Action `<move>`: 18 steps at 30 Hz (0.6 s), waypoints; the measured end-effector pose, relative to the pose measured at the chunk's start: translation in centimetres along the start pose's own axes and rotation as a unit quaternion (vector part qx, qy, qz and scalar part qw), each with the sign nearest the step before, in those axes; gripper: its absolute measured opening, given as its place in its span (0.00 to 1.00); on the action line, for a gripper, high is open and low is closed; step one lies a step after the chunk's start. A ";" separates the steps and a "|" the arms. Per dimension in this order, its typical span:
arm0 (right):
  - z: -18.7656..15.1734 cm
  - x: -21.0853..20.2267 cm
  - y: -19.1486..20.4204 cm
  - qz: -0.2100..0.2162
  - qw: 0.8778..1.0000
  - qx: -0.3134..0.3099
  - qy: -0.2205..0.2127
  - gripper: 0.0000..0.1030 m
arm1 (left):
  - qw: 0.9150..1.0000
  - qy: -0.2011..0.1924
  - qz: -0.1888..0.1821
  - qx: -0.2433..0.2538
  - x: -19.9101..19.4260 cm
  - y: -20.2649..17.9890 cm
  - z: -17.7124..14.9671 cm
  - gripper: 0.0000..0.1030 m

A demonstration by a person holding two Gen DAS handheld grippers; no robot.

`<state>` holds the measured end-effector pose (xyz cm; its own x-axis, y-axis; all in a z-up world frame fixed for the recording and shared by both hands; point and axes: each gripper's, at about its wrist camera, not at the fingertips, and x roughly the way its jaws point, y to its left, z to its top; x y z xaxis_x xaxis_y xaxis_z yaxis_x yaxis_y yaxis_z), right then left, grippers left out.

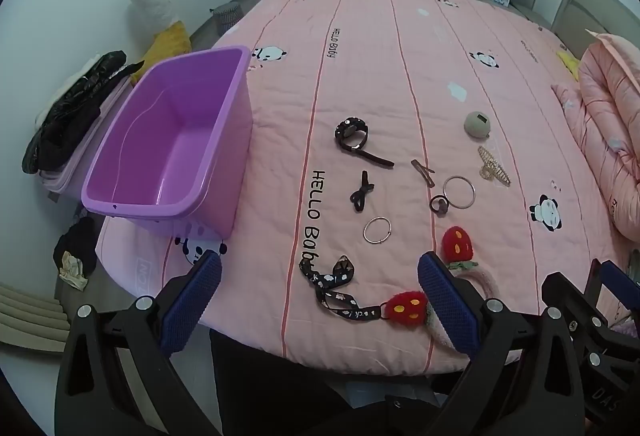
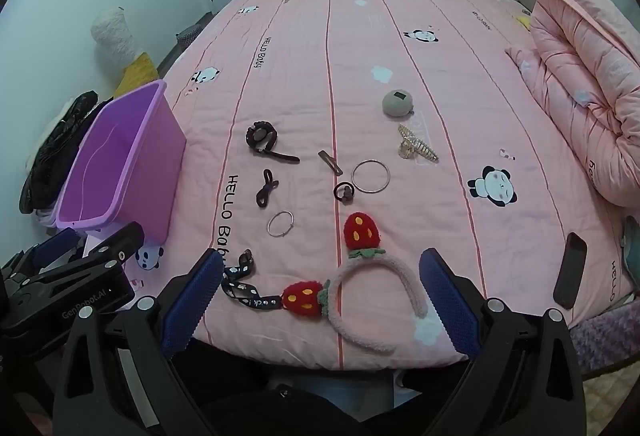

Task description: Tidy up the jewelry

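Jewelry lies spread on the pink bed. A black watch (image 1: 352,135) (image 2: 264,140), a dark bow tie (image 1: 361,192) (image 2: 266,189), a small silver ring (image 1: 377,230) (image 2: 281,224), a large bangle (image 1: 459,192) (image 2: 370,176), a gold claw clip (image 1: 494,166) (image 2: 416,148), a black patterned ribbon (image 1: 340,288) (image 2: 244,286) and a pink strawberry headband (image 2: 376,296) (image 1: 404,310) are there. The empty purple bin (image 1: 172,140) (image 2: 120,164) stands at the left. My left gripper (image 1: 320,300) and right gripper (image 2: 322,300) are open and empty at the near bed edge.
A grey round case (image 1: 477,124) (image 2: 397,103), a brown hair clip (image 2: 330,163) and a dark hair tie (image 2: 344,192) also lie on the bed. A rolled pink quilt (image 2: 580,76) sits at the right. A dark phone (image 2: 570,270) lies near the right edge.
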<state>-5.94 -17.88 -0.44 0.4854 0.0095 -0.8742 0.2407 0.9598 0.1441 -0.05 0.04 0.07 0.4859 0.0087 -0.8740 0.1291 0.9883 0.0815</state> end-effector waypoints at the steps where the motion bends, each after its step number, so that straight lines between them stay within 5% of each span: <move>1: 0.0 0.0 0.0 0.000 1.000 0.000 0.000 0.91 | 1.000 0.001 -0.001 0.000 0.1 0.0 0.0 0.94; 18: 0.1 0.1 0.0 0.001 1.000 0.001 0.002 0.91 | 1.000 0.003 -0.001 -0.001 0.7 -0.4 -0.5 0.94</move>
<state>-5.87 -17.93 -0.47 0.4835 0.0132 -0.8753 0.2406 0.9594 0.1474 -0.20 -0.24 -0.84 0.4796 0.0073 -0.8775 0.1291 0.9885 0.0787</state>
